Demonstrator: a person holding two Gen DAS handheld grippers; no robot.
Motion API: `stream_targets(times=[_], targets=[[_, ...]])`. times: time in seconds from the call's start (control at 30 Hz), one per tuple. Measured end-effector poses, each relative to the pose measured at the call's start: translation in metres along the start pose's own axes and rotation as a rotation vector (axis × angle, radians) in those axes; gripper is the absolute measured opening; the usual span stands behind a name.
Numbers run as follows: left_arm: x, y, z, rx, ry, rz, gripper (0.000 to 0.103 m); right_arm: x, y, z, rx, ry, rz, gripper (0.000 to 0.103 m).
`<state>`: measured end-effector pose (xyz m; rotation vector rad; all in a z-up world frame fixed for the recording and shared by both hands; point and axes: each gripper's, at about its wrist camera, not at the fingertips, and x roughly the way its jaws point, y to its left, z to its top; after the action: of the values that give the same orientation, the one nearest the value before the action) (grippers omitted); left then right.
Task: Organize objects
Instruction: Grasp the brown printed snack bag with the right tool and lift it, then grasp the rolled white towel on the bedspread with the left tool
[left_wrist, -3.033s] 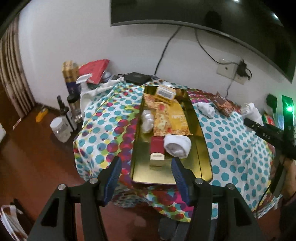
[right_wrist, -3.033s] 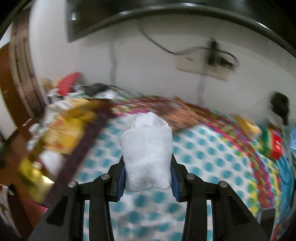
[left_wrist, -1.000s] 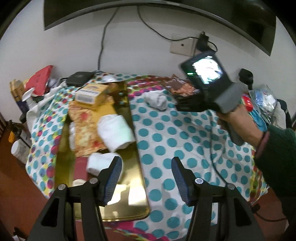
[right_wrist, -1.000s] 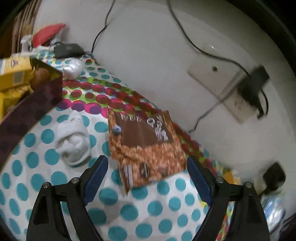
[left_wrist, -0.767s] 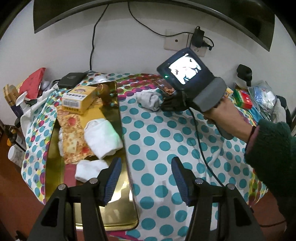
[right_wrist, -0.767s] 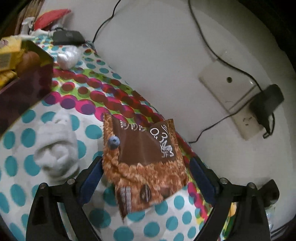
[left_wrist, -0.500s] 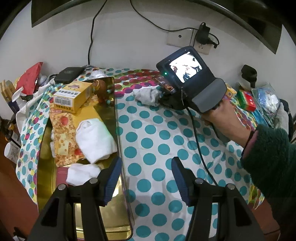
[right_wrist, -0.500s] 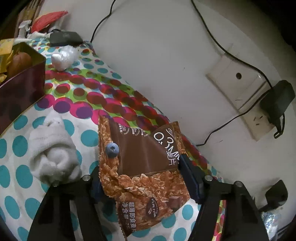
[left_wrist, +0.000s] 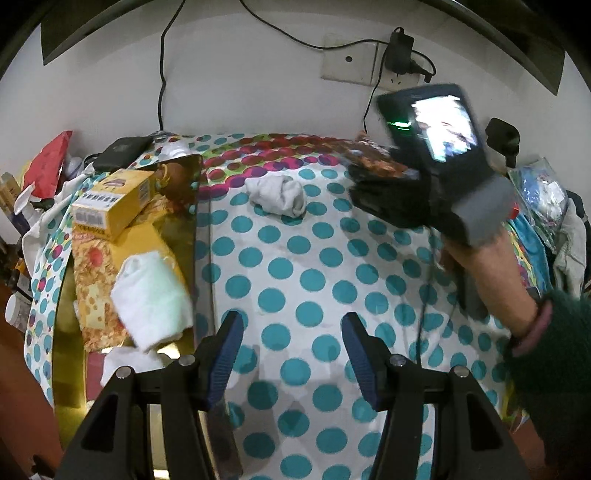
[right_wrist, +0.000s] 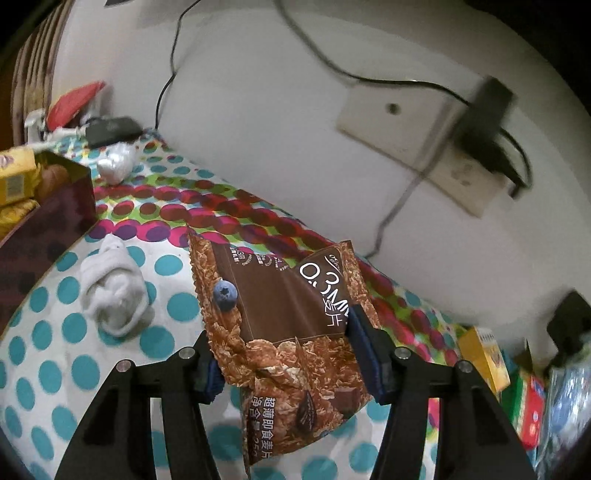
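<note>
Brown cereal snack packet (right_wrist: 291, 314): pinched between the pads of the right gripper (right_wrist: 286, 354), whose jaws have just been closing; tilted, raised off the polka-dot tablecloth (right_wrist: 110, 369), near the wall. Rolled white sock (right_wrist: 112, 291): on the cloth, left of the packet, apart from it. Gold tray (left_wrist: 66, 369): far left; holds a yellow box (left_wrist: 110, 199), a yellow snack bag (left_wrist: 92, 280), and a white rolled cloth (left_wrist: 151, 302). Left gripper (left_wrist: 291, 354): jaws spread, nothing between them, over the cloth beside the tray.
</note>
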<state>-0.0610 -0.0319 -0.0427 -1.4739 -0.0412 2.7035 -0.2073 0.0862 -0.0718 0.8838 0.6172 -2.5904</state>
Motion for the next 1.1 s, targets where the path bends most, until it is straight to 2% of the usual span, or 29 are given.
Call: stream_targets(times=[0.1,0.27,0.37,0.4,0.63,0.87,0.97,1.1], targets=[[0.008,-0.003,0.007,-0.02,-0.002,-0.007,0.057,-0.019,-0.014,-0.018,0.083,-0.006,0.024,0.055],[0.021,-0.01,0.019,-0.029,-0.016,0.0,0.057,-0.047,-0.032,-0.039,0.151,-0.028,0.045,0.055],[0.027,-0.006,0.032,-0.066,-0.062,0.009,0.057,-0.065,-0.045,-0.054,0.232,-0.05,0.066,0.055],[0.031,-0.003,0.039,-0.088,-0.079,-0.009,0.057,-0.071,-0.049,-0.061,0.252,-0.062,0.065,0.055],[0.065,0.005,0.077,-0.187,-0.063,-0.028,0.057,-0.093,-0.048,-0.082,0.28,-0.114,0.079,0.055],[0.106,0.003,0.103,-0.234,-0.049,0.107,0.057,-0.094,-0.048,-0.085,0.282,-0.12,0.096,0.056],[0.127,0.005,0.105,-0.256,-0.002,0.125,0.057,-0.095,-0.043,-0.085,0.262,-0.118,0.096,0.056],[0.142,0.008,0.104,-0.263,0.008,0.155,0.057,-0.095,-0.039,-0.085,0.246,-0.12,0.105,0.056]])
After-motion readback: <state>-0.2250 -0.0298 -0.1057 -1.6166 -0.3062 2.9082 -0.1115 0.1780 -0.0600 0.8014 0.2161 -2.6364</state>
